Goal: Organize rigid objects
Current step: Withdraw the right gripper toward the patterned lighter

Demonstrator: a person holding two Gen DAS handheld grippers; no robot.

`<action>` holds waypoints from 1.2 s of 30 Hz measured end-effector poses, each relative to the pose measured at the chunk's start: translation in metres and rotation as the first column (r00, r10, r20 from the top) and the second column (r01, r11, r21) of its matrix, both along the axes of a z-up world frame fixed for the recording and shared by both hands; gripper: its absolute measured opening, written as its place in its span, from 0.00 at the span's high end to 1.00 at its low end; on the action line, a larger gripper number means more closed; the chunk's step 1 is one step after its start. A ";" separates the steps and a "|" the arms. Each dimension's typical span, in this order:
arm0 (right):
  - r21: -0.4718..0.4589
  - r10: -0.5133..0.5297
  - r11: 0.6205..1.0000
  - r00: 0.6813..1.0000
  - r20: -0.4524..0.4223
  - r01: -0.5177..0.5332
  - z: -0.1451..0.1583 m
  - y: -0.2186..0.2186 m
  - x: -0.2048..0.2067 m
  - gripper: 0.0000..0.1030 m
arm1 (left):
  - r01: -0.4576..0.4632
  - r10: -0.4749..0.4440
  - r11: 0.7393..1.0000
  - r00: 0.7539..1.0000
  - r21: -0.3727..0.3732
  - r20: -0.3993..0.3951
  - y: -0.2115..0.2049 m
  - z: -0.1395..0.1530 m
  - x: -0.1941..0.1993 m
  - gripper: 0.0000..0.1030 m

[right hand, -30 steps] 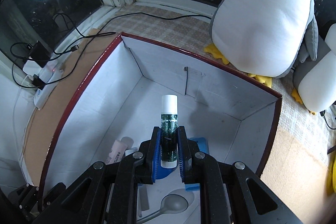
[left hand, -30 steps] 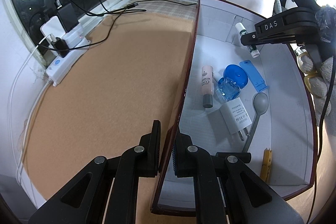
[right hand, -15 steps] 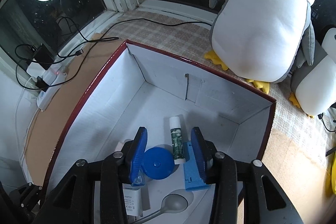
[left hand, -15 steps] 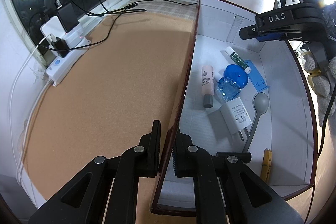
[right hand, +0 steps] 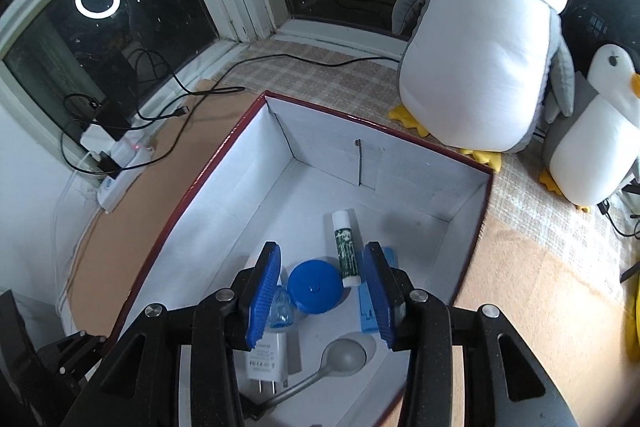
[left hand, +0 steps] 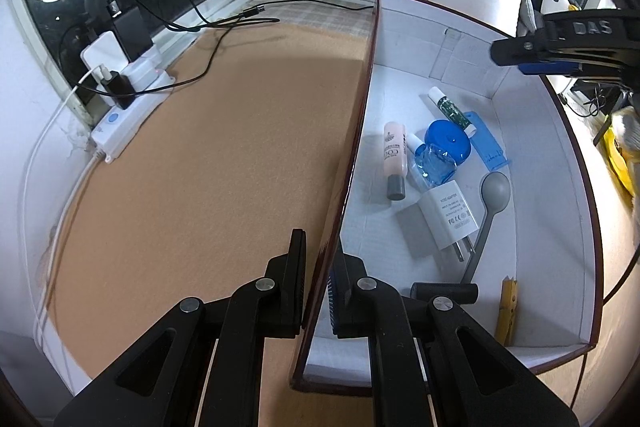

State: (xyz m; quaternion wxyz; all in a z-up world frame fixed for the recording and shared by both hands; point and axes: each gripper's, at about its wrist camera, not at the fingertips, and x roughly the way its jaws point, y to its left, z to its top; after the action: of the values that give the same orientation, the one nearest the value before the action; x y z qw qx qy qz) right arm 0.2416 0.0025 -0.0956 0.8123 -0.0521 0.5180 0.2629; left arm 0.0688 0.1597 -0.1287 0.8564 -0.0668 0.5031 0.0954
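Right gripper (right hand: 320,291) hangs above the open box (left hand: 560,131) with its blue pads spread apart and nothing between them; the green-labelled tube (right hand: 346,247) lies loose on the box floor below. Left gripper (left hand: 318,287) is pinched shut on the box's near side wall, one finger outside and one inside, steadying it.

The step in hand looks like a release followed by a withdrawal. To do it well, the right gripper should lift straight out of the box with the jaws apart, clearing the rim and the far wall, while the left grip on the wall holds so the box does not slide on the cork mat (left hand: 200,167).

Going by the box, nearest its front wall lies a yellow clothespin (left hand: 507,307). Further in sits a white charger plug (left hand: 448,219), prongs toward the front, with a grey spoon (left hand: 490,203) just beside it, bowl pointing inward. Beyond those are a pink tube with a grey cap (left hand: 394,165) close to the held wall, a clear blue bottle with a round blue cap (left hand: 442,151) beside it, and a flat blue plastic piece (left hand: 490,143). The green-labelled tube rests deepest, one end touching the blue cap and the blue piece, well short of the back wall.
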 end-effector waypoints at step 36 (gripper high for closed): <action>0.075 -0.457 0.871 0.857 -0.239 0.485 -0.064 -0.235 -0.119 0.62 | 0.007 -0.008 1.000 0.999 0.024 0.041 -0.006 0.018 -0.026 0.90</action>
State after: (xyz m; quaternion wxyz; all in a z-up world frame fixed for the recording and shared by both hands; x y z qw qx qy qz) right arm 0.1226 -0.2321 -0.1600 0.7930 0.1591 0.5805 0.0938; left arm 0.0426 0.1534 -0.1109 0.8676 -0.0565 0.4845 0.0968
